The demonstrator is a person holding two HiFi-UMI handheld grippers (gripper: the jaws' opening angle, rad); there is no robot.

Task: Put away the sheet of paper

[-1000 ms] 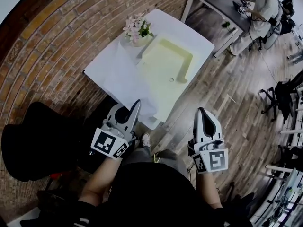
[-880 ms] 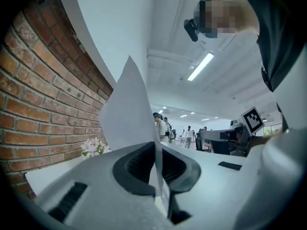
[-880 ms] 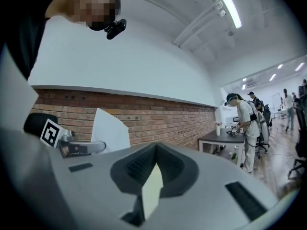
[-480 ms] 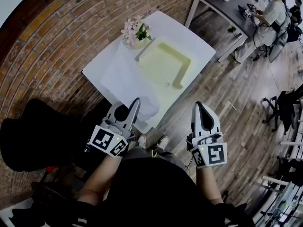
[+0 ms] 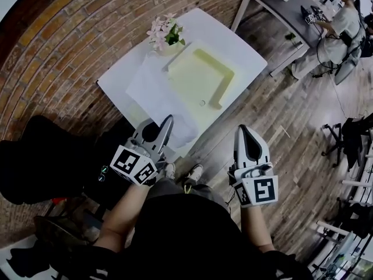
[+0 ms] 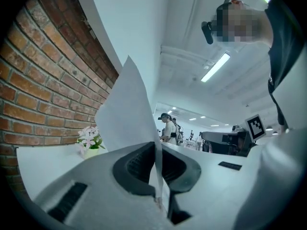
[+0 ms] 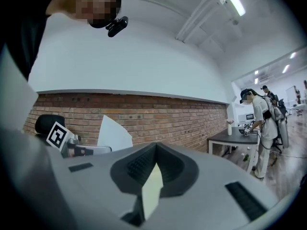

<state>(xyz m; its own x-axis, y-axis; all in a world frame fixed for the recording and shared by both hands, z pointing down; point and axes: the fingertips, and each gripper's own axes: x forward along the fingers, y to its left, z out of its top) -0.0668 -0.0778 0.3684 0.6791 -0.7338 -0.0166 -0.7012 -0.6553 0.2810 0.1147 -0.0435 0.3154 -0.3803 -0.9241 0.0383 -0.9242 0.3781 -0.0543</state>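
Note:
The white sheet of paper (image 5: 152,92) lies over the left part of a pale yellow folder (image 5: 201,74) on the white table (image 5: 233,39). Its near end hangs past the front edge. My left gripper (image 5: 168,122) is shut on that near end. In the left gripper view the sheet (image 6: 125,109) rises out of the closed left gripper (image 6: 156,145). My right gripper (image 5: 242,130) is shut over the floor, right of the table, and nothing sticks out of it. In the right gripper view only a pale sliver shows inside the right gripper (image 7: 154,147); the sheet (image 7: 114,132) shows to its left.
A pot of pink flowers (image 5: 164,34) stands at the table's far left corner. A brick wall (image 5: 70,45) runs along the left, with a black chair (image 5: 35,156) below it. At the far right a person (image 5: 344,22) stands by a dark table (image 5: 271,4).
The table and sheet have drifted slightly up and left in the head view. Both grippers stay shut and have scarcely shifted; the left one still holds the sheet's near end.

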